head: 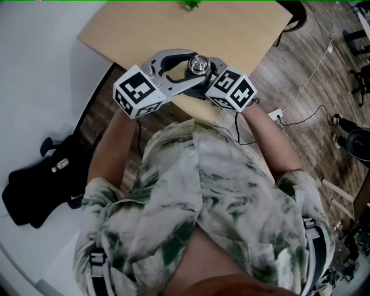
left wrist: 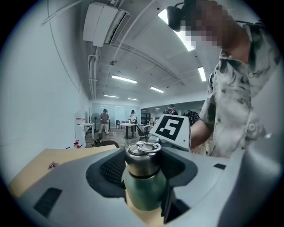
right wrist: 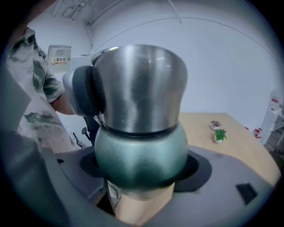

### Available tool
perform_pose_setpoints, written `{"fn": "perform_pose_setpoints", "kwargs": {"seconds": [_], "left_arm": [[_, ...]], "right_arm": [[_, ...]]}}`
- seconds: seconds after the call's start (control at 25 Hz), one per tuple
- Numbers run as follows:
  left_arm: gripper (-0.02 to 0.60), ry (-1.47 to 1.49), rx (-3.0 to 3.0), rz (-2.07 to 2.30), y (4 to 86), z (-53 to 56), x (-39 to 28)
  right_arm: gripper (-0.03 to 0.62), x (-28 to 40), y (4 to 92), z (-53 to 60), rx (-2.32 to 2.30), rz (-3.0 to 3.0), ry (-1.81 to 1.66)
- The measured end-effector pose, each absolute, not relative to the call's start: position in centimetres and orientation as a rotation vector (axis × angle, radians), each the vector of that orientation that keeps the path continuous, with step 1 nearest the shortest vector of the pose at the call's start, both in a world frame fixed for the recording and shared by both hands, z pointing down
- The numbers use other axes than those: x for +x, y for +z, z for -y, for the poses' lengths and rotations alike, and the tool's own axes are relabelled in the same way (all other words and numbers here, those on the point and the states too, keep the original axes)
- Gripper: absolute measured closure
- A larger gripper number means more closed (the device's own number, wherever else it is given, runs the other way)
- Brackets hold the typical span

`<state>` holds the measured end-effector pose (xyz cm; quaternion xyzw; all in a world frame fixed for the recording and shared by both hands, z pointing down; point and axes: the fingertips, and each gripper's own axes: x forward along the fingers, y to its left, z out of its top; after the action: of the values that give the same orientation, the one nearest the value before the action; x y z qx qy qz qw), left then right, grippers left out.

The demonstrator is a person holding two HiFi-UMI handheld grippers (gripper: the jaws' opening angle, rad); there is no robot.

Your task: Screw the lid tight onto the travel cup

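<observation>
Head view shows the travel cup point(right wrist: 141, 153) at the near edge of the table point(head: 173, 29), the right claw point(right wrist: 142, 186) clamped on its green body and the left claw point(left wrist: 143, 168) closed wide round the steel lid point(head: 198, 65)

"What did your views keep from you?"

"The travel cup point(right wrist: 140, 150) filled my right gripper point(right wrist: 142, 175) view. Its base was hidden behind the jaws, and its lid point(right wrist: 142, 84) covered most of my left gripper point(left wrist: 144, 175)."

"Did the left pads press on that lid?"

"I couldn't tell. In the head view both grippers hid the cup's body, the plant point(head: 190, 4) was cut by the top edge, and the people point(left wrist: 104, 120) far behind were too small to read."
</observation>
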<state>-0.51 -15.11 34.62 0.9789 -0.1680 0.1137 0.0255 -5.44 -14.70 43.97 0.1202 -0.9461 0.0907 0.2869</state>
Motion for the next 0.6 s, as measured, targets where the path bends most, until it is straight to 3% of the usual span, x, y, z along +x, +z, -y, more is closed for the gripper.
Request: {"fn": "perform_pose_setpoints", "kwargs": {"seconds": [0.6], "left_arm": [[0.322, 0.389, 2.898, 0.963, 34.8, 16.2, -0.3]], "right_arm": [[0.189, -5.1, 44.3, 16.0, 0.434, 2.508, 0.294]]}}
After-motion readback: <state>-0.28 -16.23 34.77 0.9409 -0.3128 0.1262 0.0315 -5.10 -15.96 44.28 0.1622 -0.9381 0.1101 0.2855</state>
